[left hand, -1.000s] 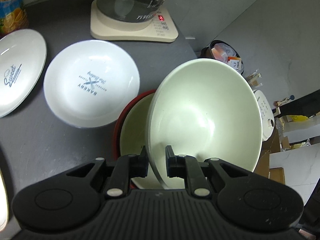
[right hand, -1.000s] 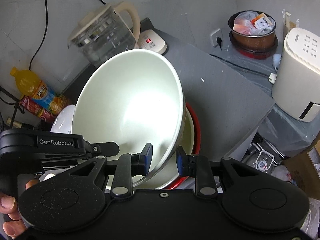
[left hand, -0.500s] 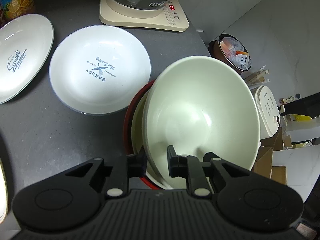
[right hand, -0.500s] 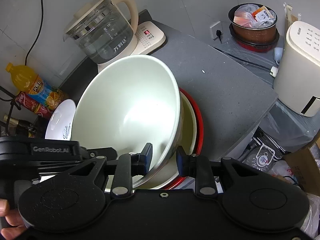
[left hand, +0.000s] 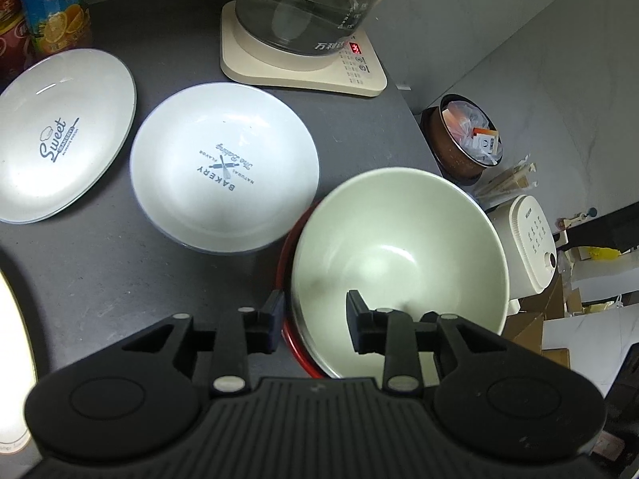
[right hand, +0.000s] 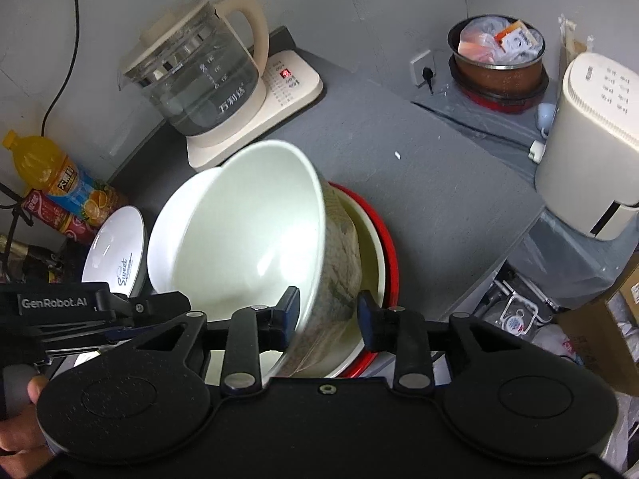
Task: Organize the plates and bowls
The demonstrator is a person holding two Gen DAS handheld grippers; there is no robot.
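Observation:
A pale green bowl (left hand: 399,255) sits nested in a cream bowl inside a red-rimmed bowl (left hand: 284,279) near the counter's right edge. My left gripper (left hand: 313,325) is open, its jaws apart on either side of the bowl's near rim. My right gripper (right hand: 328,317) is open too, straddling the green bowl's (right hand: 239,231) rim; the red-rimmed bowl (right hand: 389,255) shows behind. A white "Bakery" plate (left hand: 223,167) and a white "Sweet" plate (left hand: 60,135) lie on the counter to the left.
A glass kettle (right hand: 195,76) on a cream base stands at the back. Juice bottles (right hand: 52,175) stand back left. A white appliance (right hand: 591,147) and a brown pot (right hand: 497,64) sit beyond the counter's right edge (right hand: 499,247). Another pale plate (left hand: 12,359) shows at far left.
Both grippers have opened and let go of the green bowl. The bowl has dropped from a tilted hold into the stack.

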